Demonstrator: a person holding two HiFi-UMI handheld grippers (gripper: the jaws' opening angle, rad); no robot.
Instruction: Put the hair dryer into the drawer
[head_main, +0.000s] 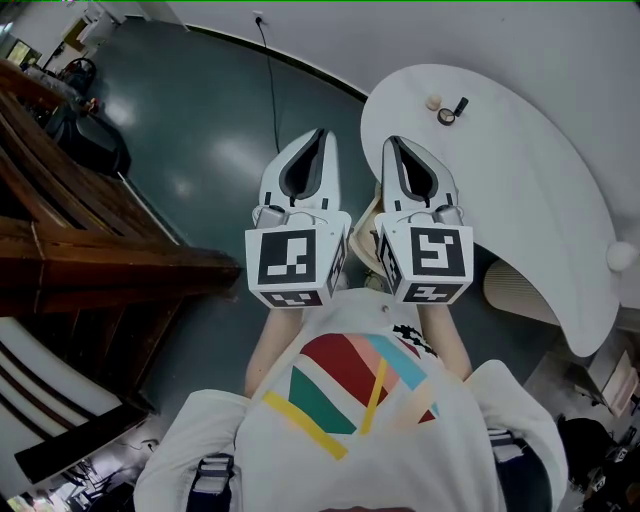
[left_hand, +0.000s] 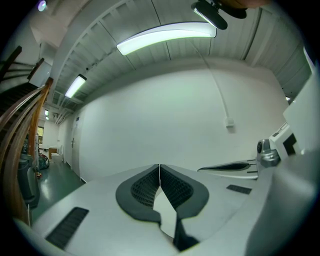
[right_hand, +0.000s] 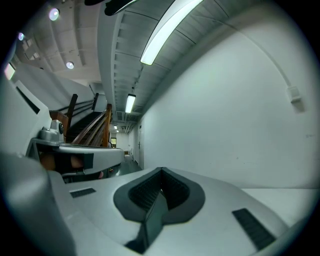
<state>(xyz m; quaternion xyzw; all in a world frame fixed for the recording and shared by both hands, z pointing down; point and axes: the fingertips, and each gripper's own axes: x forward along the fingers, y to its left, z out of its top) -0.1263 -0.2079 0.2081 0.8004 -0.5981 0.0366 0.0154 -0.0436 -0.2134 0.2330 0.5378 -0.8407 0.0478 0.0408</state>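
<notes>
Dark glossy floor (head_main: 200, 150) below, plain white wall (left_hand: 165, 125) ahead. Frame centre: white left gripper (head_main: 320, 135) and white right gripper (head_main: 393, 142) side by side, both jaws pressed together, gripping nothing. Beyond, upper right, white curved table (head_main: 540, 170); hair dryer can't be located in any view.

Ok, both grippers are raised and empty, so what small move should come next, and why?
Probably lower both and look toward the white curved table to search. The left gripper and right gripper are shut on nothing and point level at a bare white wall. None of the task's things show in any view.
</notes>
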